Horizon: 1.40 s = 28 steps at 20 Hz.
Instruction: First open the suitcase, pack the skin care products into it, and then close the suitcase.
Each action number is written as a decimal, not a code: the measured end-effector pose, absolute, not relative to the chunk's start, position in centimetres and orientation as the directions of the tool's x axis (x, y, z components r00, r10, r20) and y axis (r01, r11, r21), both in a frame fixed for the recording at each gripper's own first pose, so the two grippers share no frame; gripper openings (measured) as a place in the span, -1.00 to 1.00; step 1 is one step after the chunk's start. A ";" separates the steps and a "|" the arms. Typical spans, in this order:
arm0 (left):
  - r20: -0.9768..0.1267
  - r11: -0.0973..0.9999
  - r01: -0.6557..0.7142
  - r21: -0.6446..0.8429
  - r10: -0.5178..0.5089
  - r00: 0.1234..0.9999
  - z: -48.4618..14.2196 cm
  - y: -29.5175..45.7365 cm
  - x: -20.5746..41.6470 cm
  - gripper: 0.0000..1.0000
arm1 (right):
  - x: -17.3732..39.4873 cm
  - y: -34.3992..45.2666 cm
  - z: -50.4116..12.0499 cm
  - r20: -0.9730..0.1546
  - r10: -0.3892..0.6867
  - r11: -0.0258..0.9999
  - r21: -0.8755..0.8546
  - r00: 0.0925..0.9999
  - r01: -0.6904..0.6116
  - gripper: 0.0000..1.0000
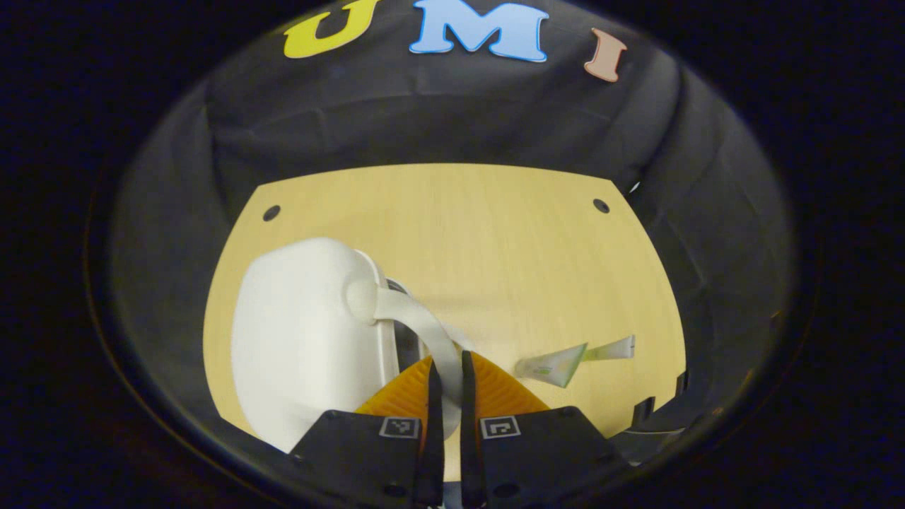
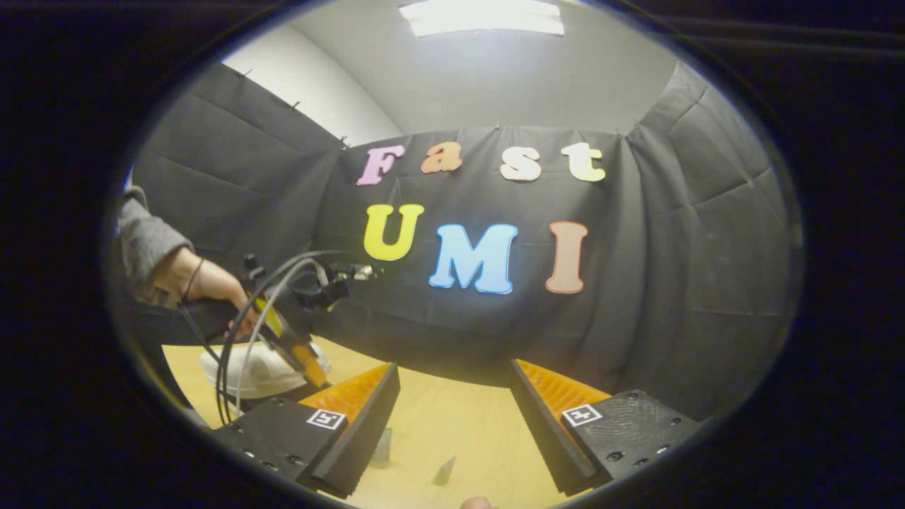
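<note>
In the left gripper view my left hand-held gripper (image 1: pixel 446 375) is clenched on the white handle strap (image 1: pixel 424 325) of the suitcase (image 1: pixel 304 339); both fingers press the strap between them. The suitcase is a small white case lying on the tabletop (image 1: pixel 509 240) at about 9 o'clock from my fingers, and its lid looks closed, so I judge that the opening step is only beginning. Two skin care tubes (image 1: pixel 565 360) lie on the tabletop at about 3 o'clock, well apart from the case and not yet packed. In the right gripper view my right hand-held gripper (image 2: pixel 452 424) is released, its jaws wide apart and holding nothing, pointed toward the booth wall above the tabletop. At 9 o'clock there I see the hand (image 2: pixel 205 283) holding the left tool over the suitcase. Opening, packing and closing are all left, as far as I can judge.
</note>
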<state>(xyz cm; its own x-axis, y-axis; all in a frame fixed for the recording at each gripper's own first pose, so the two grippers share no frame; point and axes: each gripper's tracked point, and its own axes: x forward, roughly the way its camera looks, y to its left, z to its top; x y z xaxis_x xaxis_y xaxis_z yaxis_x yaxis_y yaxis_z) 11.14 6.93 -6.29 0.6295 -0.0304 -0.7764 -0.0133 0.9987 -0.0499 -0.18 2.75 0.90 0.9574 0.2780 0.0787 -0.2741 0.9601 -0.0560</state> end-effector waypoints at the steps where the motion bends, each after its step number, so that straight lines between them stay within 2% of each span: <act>1: -0.765 1.000 -0.008 -0.015 -0.007 0.644 -4.2 9.2 10.6 -0.67 | -0.2 3.2 1.0 0.078 0.268 0.963 -0.051 0.960 -0.265 0.89; 5: -0.698 0.990 -0.019 0.139 0.112 0.708 2.8 20.1 8.6 -0.67 | 0.0 4.8 2.4 0.115 0.136 0.991 -0.011 0.984 -0.136 0.89; 11: -0.641 0.961 -0.053 0.272 0.222 0.734 4.2 38.2 5.6 -0.67 | 0.0 9.5 3.2 0.092 -0.048 0.998 0.038 0.995 0.045 0.89; 15: -0.651 0.963 -0.106 0.248 0.247 0.718 -0.1 50.1 5.6 -0.67 | -0.7 11.0 4.0 0.041 -0.129 0.991 0.045 0.991 0.127 0.89; 19: -0.699 0.977 -0.149 0.152 0.213 0.682 -7.3 59.6 6.4 -0.68 | -1.5 11.4 5.6 0.019 -0.192 0.980 0.058 0.981 0.190 0.89; 22: -0.716 0.986 -0.152 0.061 0.150 0.682 -12.0 63.7 7.0 -0.67 | -1.7 11.4 6.1 0.006 -0.235 0.971 0.034 0.972 0.235 0.89; 28: -0.754 0.987 -0.154 0.038 0.129 0.644 -20.3 66.5 7.9 -0.67 | -1.2 11.9 4.0 -0.097 -0.260 0.964 0.024 0.961 0.264 0.90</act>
